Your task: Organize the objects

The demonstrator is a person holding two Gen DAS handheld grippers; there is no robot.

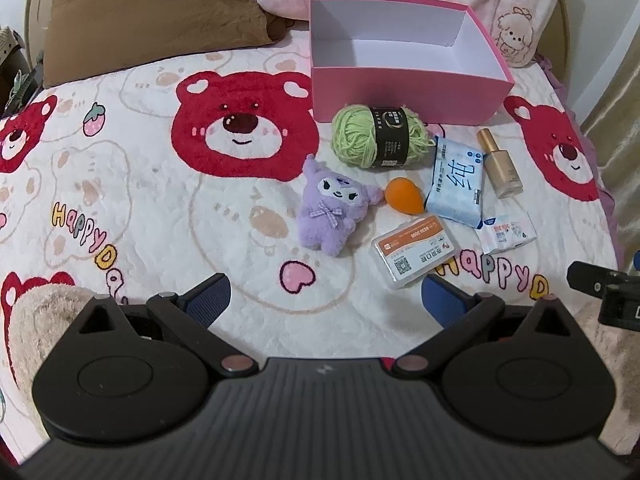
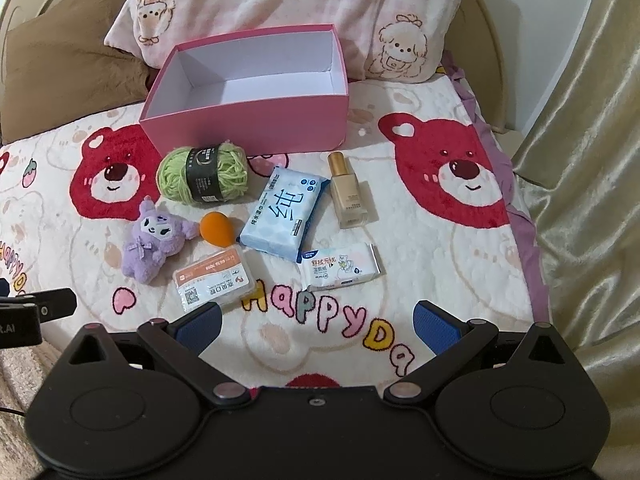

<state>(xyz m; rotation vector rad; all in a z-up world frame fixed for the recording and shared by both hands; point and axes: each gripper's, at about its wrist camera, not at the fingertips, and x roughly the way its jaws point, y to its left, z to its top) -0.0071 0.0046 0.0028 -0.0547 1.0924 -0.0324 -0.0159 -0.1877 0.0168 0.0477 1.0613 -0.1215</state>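
Observation:
An empty pink box (image 1: 404, 96) (image 2: 248, 130) stands on the bed. In front of it lie green yarn (image 1: 378, 137) (image 2: 203, 176), a purple plush (image 1: 334, 206) (image 2: 154, 240), an orange sponge (image 1: 405, 196) (image 2: 217, 229), a blue tissue pack (image 1: 456, 182) (image 2: 284, 214), a gold bottle (image 1: 500, 164) (image 2: 349, 192), a small wipes pack (image 1: 506, 234) (image 2: 342, 266) and a clear plastic case (image 1: 412, 250) (image 2: 214, 280). My left gripper (image 1: 326, 300) is open, with nothing between its fingers. My right gripper (image 2: 316, 322) is open too, short of the objects.
A brown pillow (image 1: 152, 20) and a pink pillow (image 2: 288, 12) lie behind the box. Bear-print blanket (image 1: 160, 200) covers the bed. A gold curtain (image 2: 580, 160) hangs at the right bed edge. The other gripper's black body (image 1: 604, 292) (image 2: 24, 316) shows at each view's side.

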